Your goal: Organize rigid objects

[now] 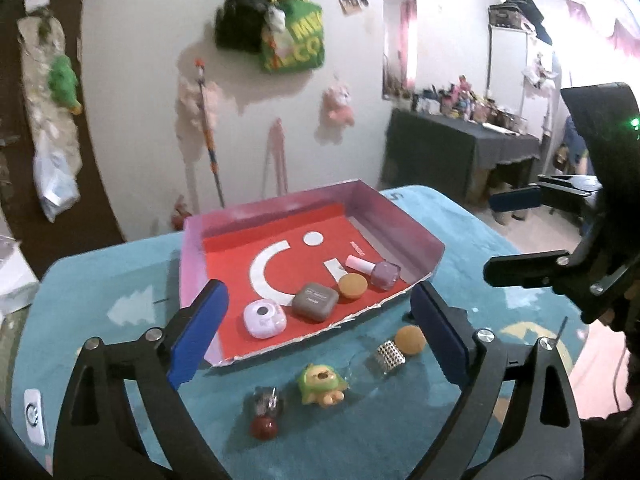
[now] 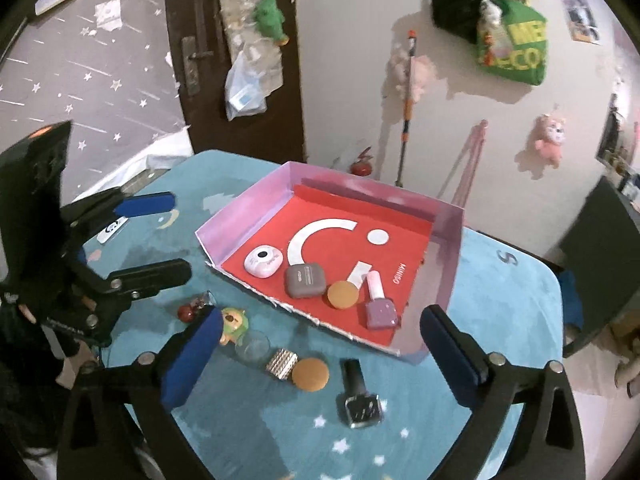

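A red-floored tray with pink walls [image 1: 192, 256] [image 2: 448, 264] sits on the blue table. In it lie a white earbud case [image 1: 265, 318] [image 2: 263, 262], a brown case [image 1: 316, 302] [image 2: 305, 280], an orange disc [image 1: 353, 285] [image 2: 343, 294] and a purple nail polish bottle [image 1: 378, 272] [image 2: 380, 308]. On the cloth in front lie a red-capped item [image 1: 264, 414] [image 2: 192, 308], a green toy figure [image 1: 322, 384] [image 2: 234, 322], a studded silver piece [image 1: 390, 354] [image 2: 282, 364], an orange disc [image 1: 410, 340] [image 2: 310, 374] and a dark nail polish bottle [image 2: 358, 394]. My left gripper [image 1: 316, 334] and right gripper [image 2: 320, 356] are open and empty above them.
A white remote [image 1: 34, 416] [image 2: 113, 230] lies at the table's left edge. A clear round lid [image 2: 252, 346] lies next to the toy. A door, hanging bags and plush toys are on the wall behind. A dark desk [image 1: 460, 152] stands at the right.
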The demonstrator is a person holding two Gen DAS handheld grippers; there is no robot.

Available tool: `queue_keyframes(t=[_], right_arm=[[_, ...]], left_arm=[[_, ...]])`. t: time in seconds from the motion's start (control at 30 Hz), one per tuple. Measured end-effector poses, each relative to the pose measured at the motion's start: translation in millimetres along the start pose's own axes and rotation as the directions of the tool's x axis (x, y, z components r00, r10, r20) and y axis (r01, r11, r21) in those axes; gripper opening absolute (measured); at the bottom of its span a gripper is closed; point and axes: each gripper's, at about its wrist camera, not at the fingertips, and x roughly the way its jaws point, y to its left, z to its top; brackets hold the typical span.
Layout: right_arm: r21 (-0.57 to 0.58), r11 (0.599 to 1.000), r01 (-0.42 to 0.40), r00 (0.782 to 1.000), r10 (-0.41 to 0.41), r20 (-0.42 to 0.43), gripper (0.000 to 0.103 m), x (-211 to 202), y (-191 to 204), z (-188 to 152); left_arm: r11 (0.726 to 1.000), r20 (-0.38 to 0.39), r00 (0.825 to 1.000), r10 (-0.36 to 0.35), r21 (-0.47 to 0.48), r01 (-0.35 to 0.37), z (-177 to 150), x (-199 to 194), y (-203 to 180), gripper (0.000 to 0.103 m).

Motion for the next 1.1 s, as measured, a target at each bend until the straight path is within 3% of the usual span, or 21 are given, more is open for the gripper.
queue_keyframes(t=[0.2, 0.43, 0.73, 1.1], right_arm=[[0.035, 0.995, 0.093, 0.992, -0.096, 0.077, 0.103, -25.6, 18.3, -30.4], [0.134, 0.974, 0.181, 0.966, -0.202, 0.163, 0.103, -37.3, 39.3, -79.1], [0.263, 0.941, 0.212, 0.951, -0.26, 0.165, 0.103, -13.8, 49.0, -140.1], [0.317, 0.918, 0.238, 0.952, -0.285, 0.111, 0.103, 9.5, 42.1, -173.5]], left_arm=[[0.995, 0.069, 0.993, 0.095, -0.029, -0.093, -32.3, -32.0, -17.2, 0.097], [0.985, 0.102, 0.986, 0.131, -0.123, -0.118, -74.9, -49.1, -21.8, 0.098], [0.974, 0.088, 0.983, 0.158, -0.179, -0.141, -119.7, -40.3, -31.4, 0.098], [0.967, 0.015, 0.985, 0.173, -0.191, -0.167, -146.4, -17.3, -33.3, 0.098]])
